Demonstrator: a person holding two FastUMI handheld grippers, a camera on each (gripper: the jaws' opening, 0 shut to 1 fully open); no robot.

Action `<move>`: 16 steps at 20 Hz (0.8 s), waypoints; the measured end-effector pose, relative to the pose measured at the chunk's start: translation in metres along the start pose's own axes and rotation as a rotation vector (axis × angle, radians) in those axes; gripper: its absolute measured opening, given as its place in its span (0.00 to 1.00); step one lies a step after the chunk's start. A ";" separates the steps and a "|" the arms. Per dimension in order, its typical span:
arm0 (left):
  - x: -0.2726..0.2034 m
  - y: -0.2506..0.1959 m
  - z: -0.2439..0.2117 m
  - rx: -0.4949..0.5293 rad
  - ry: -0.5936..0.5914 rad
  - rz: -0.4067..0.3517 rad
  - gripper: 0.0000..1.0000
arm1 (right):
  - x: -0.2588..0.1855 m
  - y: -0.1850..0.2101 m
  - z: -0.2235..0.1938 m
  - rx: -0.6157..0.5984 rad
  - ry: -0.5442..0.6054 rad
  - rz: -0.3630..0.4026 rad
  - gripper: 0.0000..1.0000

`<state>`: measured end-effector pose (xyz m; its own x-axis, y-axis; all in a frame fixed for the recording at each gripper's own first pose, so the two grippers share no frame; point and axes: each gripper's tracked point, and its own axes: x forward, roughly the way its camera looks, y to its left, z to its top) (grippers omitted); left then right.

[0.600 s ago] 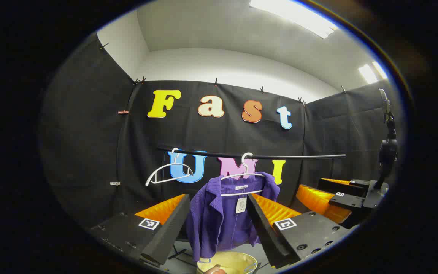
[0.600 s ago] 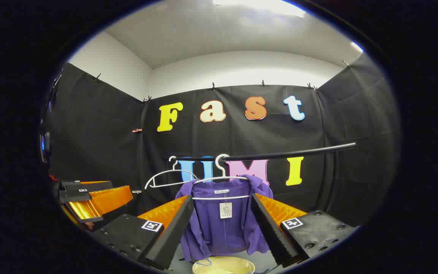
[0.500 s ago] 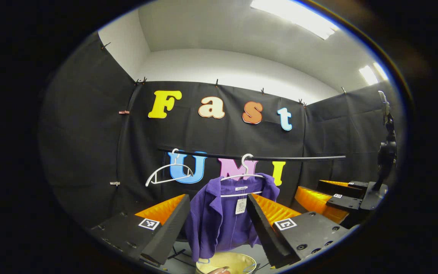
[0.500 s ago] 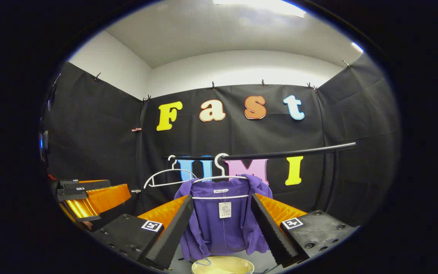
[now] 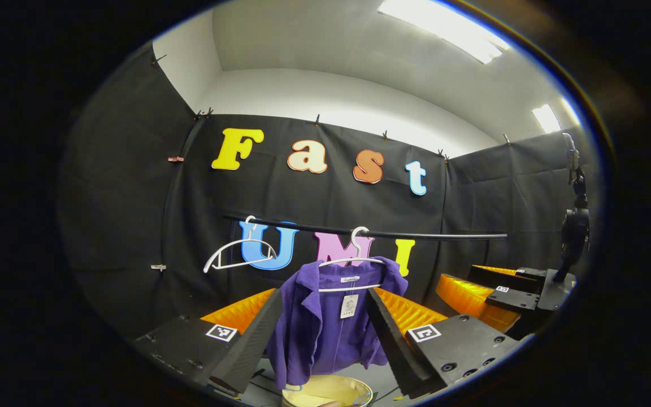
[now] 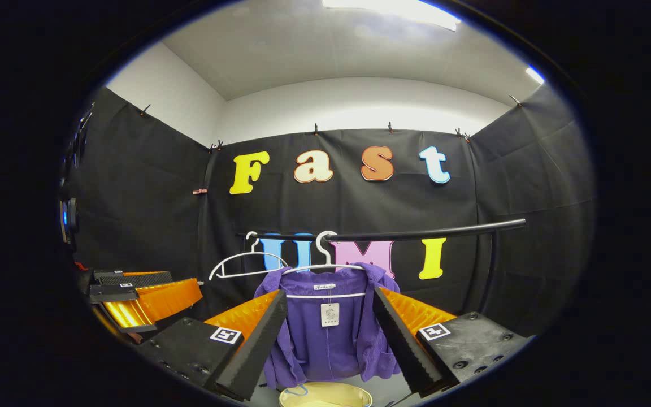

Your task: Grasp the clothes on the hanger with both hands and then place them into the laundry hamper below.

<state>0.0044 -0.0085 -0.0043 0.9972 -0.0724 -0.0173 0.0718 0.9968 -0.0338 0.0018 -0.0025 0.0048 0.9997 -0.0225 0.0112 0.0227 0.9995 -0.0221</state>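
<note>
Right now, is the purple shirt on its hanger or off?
On. The purple shirt hangs from the white hanger hooked over the rail.

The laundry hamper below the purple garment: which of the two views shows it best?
The left gripper view is a little better: the laundry hamper shows its yellow rim and part of its inside under the purple garment. The right gripper view gives just a thinner slice of the rim at the bottom edge.
</note>
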 end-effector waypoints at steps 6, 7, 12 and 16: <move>0.005 -0.001 0.002 0.000 0.002 -0.011 0.94 | 0.000 -0.001 0.002 0.000 -0.004 -0.006 0.98; 0.004 -0.001 0.003 -0.003 0.003 -0.010 0.94 | -0.001 -0.001 0.003 0.007 -0.006 -0.002 0.98; 0.004 0.002 0.007 -0.014 -0.020 -0.013 0.94 | -0.002 -0.005 0.007 0.012 -0.022 -0.020 0.98; 0.010 0.004 0.001 -0.014 -0.020 -0.043 0.94 | -0.004 -0.006 -0.002 0.005 -0.006 -0.050 0.98</move>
<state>0.0147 -0.0049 -0.0040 0.9934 -0.1144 0.0048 0.1145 0.9923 -0.0476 -0.0024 -0.0087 0.0030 0.9972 -0.0726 0.0179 0.0729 0.9972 -0.0165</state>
